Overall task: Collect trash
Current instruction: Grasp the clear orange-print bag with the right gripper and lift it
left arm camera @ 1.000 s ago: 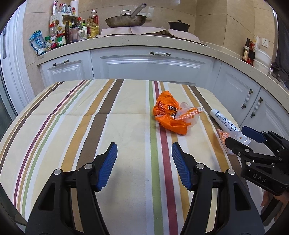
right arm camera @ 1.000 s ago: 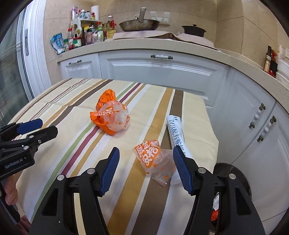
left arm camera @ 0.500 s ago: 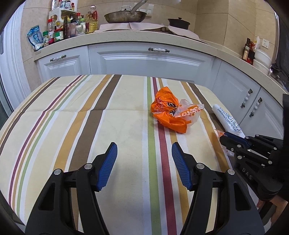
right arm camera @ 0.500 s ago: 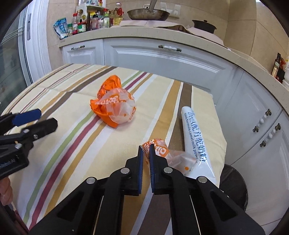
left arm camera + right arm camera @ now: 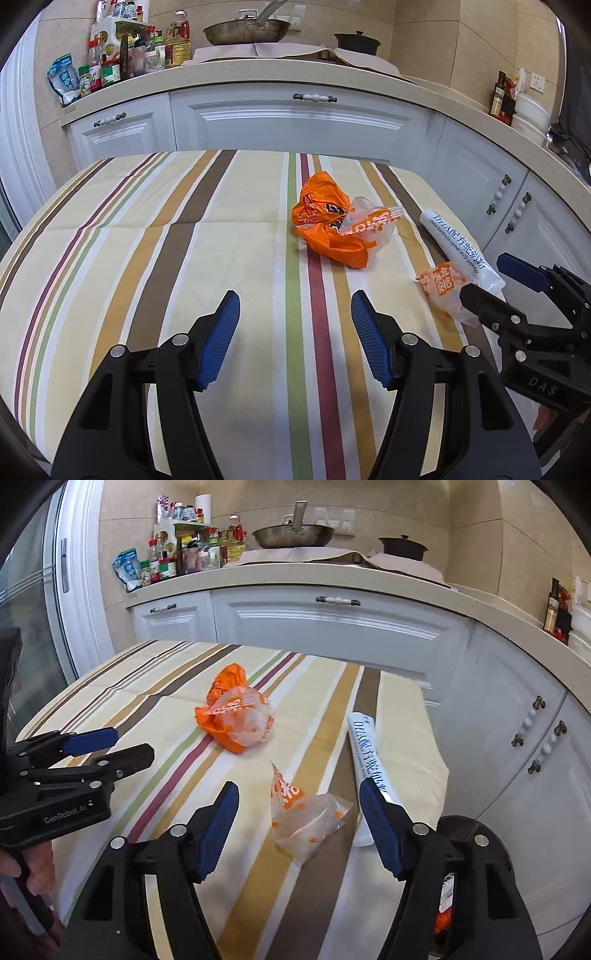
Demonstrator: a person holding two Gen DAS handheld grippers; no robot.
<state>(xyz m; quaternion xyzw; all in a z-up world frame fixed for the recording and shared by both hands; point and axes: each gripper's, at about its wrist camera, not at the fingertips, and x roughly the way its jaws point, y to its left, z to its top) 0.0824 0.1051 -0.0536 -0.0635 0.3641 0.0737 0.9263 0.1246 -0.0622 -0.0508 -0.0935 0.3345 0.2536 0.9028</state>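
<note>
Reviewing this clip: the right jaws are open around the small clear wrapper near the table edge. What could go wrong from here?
1. The right gripper has just been opening; the small clear orange-printed wrapper lies loose between its jaws, so a close may pinch only a flimsy corner.
2. The white milk-powder tube lies right beside the wrapper and could get nudged off the striped tablecloth edge.
3. The black bin sits low below that edge; a drop could miss.

Black plastic left gripper (image 5: 295,328) and right gripper (image 5: 299,814), ribbed blue pads, silver pivot screws, white "GenRobot.AI" and "DAS" lettering
</note>
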